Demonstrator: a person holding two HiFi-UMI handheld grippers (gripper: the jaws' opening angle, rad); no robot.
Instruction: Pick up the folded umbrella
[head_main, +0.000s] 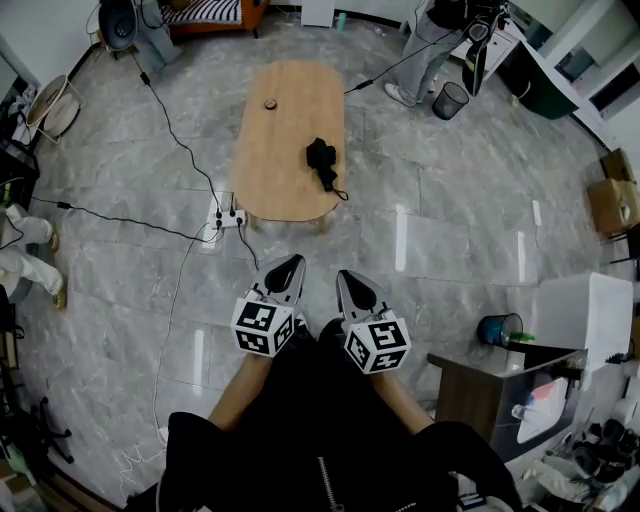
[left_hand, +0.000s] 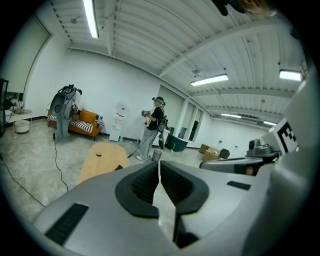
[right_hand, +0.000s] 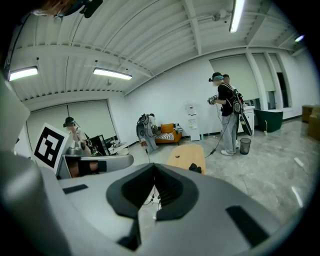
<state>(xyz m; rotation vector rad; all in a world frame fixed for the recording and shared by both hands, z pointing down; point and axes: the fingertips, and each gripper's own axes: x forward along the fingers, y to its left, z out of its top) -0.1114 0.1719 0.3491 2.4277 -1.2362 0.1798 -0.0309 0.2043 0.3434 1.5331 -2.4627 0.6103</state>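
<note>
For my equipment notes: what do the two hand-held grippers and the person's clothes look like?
The left hand-held gripper and right hand-held gripper each have a grey tapered body, black ribbed pads and a white cube with black square markers. The person wears black clothing.

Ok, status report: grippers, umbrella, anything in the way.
Left gripper shut, empty; right gripper shut, empty. Folded umbrella on the wooden table ahead, untouched. Power strip and cable on the floor before the table's near end.

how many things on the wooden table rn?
2. The black folded umbrella lies toward the right edge of the wooden table, about midway along; a small round dark object sits near its far end. Whole top shows, nothing hidden.
</note>
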